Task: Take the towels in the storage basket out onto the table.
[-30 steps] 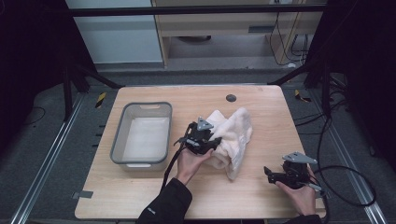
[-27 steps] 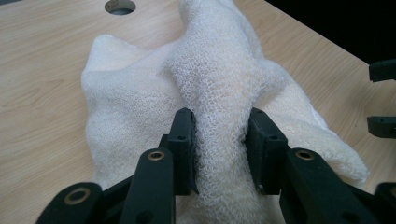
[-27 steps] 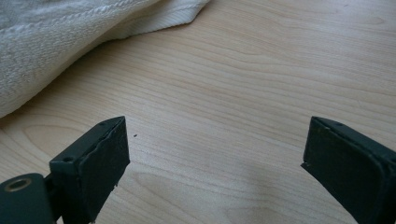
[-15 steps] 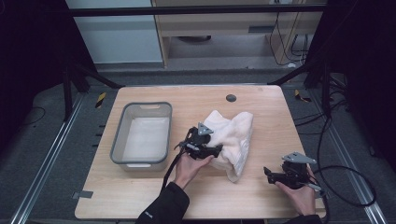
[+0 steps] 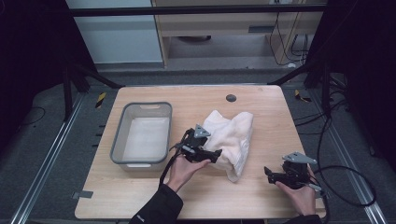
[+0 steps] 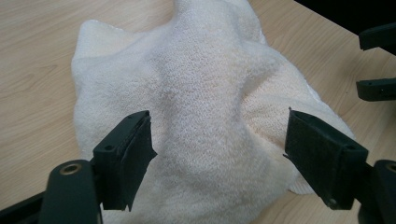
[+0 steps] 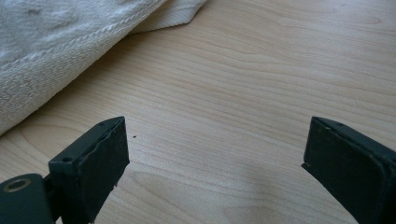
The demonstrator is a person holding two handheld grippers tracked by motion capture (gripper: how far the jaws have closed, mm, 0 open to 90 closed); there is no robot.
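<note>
Left gripper (image 6: pixel 219 154) jaws apart astride cream towel (image 6: pixel 201 107); high view adds grey tub (image 5: pixel 142 135); right gripper (image 7: pixel 215 163) jaws apart over bare worktop (image 7: pixel 261 93).

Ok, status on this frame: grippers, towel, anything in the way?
Left gripper open, at towel, jaws astride it. Right gripper open over bare table. Towel crumpled beside empty grey bin. Nothing in the way.

Left black 2-jaw gripper (image 5: pixel 215 156): grey 3-cornered plate on top, black cable trailing back along a dark long sleeve (image 5: pixel 156 210). Right black 2-jaw gripper (image 5: pixel 267 173): same grey plate, black cable looping off the table edge. Jaws are flat, matte-black rectangular blocks; a brass-ringed hole sits in each left arm
</note>
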